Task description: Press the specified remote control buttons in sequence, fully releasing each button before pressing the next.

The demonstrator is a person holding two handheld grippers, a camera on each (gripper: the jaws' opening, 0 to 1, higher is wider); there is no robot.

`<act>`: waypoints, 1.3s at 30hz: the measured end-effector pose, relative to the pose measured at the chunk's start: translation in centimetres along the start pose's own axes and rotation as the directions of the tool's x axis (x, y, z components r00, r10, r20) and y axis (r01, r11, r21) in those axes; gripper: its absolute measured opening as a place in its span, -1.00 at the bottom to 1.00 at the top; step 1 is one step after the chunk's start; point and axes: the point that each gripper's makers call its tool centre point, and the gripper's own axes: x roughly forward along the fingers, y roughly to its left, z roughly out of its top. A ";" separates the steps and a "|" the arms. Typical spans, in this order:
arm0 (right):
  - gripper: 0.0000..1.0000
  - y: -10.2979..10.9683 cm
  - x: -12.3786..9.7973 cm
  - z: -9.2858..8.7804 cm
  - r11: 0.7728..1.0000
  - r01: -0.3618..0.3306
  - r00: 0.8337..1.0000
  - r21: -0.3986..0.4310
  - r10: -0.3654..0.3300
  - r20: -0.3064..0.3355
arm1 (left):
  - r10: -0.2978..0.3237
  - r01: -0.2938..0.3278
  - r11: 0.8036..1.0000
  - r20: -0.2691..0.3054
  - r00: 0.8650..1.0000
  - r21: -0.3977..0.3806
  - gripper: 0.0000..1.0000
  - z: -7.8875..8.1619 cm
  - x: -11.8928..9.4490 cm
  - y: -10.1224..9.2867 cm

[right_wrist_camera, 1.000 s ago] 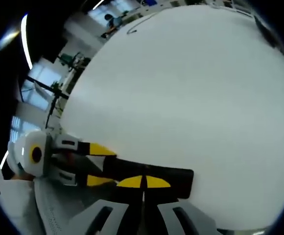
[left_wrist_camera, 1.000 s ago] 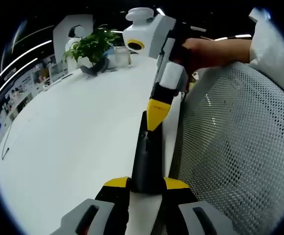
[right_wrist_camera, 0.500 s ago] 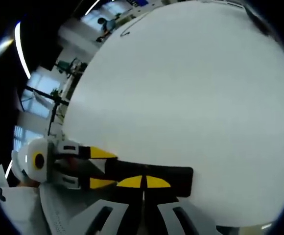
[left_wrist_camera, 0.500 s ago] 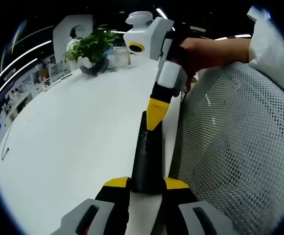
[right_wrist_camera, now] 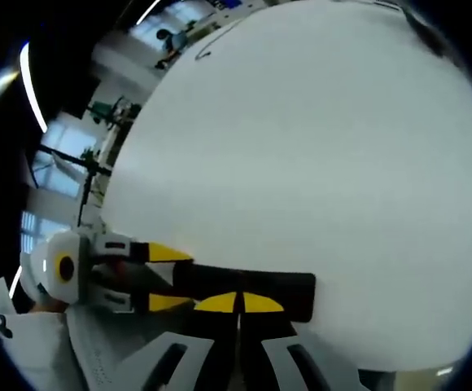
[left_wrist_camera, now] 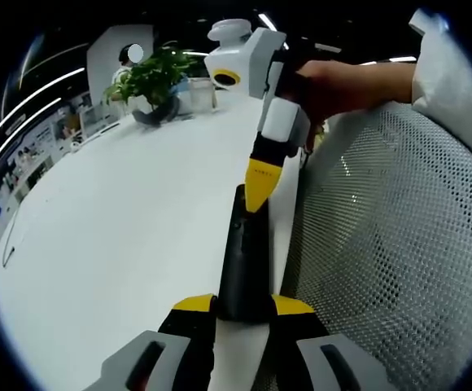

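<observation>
Jaws of the left gripper (left_wrist_camera: 243, 308) were clamped on the black remote (left_wrist_camera: 244, 257) at the white tabletop (left_wrist_camera: 122, 220) edge; the right gripper (right_wrist_camera: 238, 303), tips together, touched its face, apparently pressing. Next it needed lifting clear.

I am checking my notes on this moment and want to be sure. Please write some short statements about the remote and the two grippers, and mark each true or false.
1. The left gripper is shut on the near end of the black remote control. True.
2. The right gripper has its yellow tips on the remote. True.
3. The remote lies in the middle of the white table. False: it lies along the table's edge.
4. The potted plant stands next to the remote. False: it stands at the far end.
</observation>
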 end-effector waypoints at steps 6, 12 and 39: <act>-1.00 -0.4 -0.3 -0.3 1.000 0.018 1.000 0.016 -0.018 -0.004 | 0.001 -0.001 1.000 -0.001 1.000 0.000 -0.51 0.0 0.0 0.0; -1.00 -0.7 -0.4 -0.4 0.999 0.025 1.000 0.042 -0.025 -0.011 | 0.001 -0.001 1.000 -0.002 1.000 0.001 -0.51 0.0 0.0 0.0; -1.00 -0.9 -0.1 -0.9 0.990 0.115 0.992 -0.083 -0.118 -0.034 | 0.005 -0.005 1.000 0.003 1.000 -0.008 -0.50 0.0 0.0 0.1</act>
